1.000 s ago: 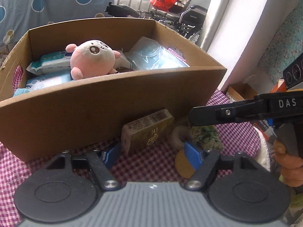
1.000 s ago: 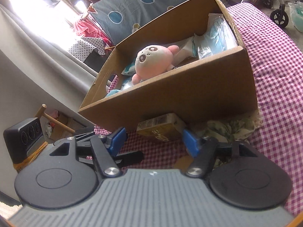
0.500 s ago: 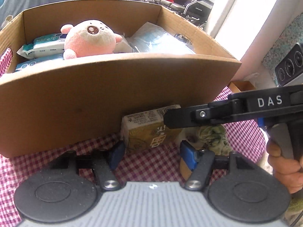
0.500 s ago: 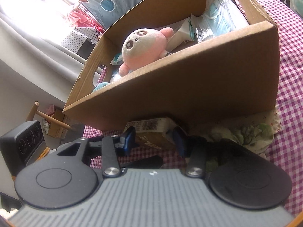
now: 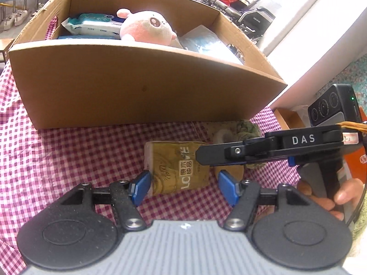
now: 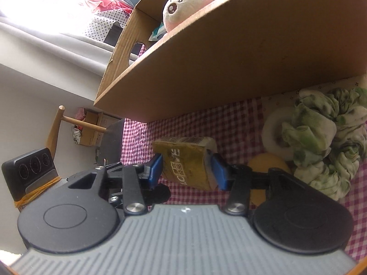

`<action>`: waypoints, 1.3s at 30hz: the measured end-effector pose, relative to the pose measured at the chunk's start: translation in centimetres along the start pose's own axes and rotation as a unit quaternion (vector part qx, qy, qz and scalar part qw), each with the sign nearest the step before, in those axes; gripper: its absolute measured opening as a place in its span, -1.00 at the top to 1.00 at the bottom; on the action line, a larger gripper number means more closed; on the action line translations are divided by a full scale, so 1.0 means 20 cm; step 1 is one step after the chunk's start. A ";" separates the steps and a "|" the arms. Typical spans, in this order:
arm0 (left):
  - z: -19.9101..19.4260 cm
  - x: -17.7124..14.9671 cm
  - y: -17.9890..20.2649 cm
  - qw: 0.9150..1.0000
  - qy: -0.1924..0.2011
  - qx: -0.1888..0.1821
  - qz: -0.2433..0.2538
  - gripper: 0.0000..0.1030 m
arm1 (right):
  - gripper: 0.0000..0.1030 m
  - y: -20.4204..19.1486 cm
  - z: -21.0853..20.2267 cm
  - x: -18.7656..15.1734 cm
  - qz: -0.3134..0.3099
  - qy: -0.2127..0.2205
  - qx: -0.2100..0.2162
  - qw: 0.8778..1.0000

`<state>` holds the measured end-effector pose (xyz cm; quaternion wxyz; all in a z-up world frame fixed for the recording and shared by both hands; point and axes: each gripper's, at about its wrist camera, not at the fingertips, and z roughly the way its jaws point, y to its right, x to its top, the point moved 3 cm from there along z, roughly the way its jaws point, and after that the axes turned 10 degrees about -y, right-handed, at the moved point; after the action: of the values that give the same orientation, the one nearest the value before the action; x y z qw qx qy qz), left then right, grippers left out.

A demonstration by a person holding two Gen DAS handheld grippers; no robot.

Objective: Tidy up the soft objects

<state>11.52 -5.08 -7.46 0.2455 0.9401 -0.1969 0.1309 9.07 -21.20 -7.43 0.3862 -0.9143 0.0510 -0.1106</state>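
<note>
On the pink-and-white checked tablecloth point(image 5: 68, 155) stands an open cardboard box point(image 5: 142, 87), its near wall facing both cameras. Inside it a pink plush toy point(image 5: 146, 28) sits against the near wall, its pale face toward the right wrist camera, with 2 wipe packs point(image 5: 91, 24) stacked behind it at the left and clear-wrapped blue packets point(image 5: 206, 43) at the right.

In front of the box, on the cloth, lies the yellow-brown tissue pack point(image 5: 176, 167). In the left wrist view its long axis runs roughly from the box toward the camera, printed face up. In the right wrist view it is tilted, far end higher. Just to its right sit a round yellow sponge point(image 6: 263, 162) and a crumpled green-and-white cloth point(image 6: 325, 142), which lies against a white ring-shaped piece.

The right gripper point(image 6: 187, 169) reaches in low from the right, held level by a hand point(image 5: 330, 194) at the frame edge; its 2 blue pads point(image 6: 156, 166) pinch the pack across its short sides. The left gripper point(image 5: 183, 189) points at the pack from the near side, jaws spread wide; the left pad sits just beside the pack's near corner, the right pad apart from it.
</note>
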 end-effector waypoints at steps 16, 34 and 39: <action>0.05 0.00 0.03 0.998 -0.006 0.054 0.033 -0.42 | 0.09 -0.12 0.15 -0.02 -0.044 0.001 -0.063 0.997; -0.38 0.42 0.42 0.978 0.120 0.079 0.151 -0.53 | 0.08 -0.51 -0.43 0.35 -0.157 0.112 -0.072 0.978; -0.25 0.65 0.34 0.990 0.073 0.044 0.114 -0.53 | 0.08 -0.37 -0.45 0.58 -0.117 0.068 -0.069 0.988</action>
<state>19.27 -11.96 4.08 0.2013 0.9093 -0.2784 0.2348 18.29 -24.38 5.85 0.3018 -0.9289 -0.0228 -0.2135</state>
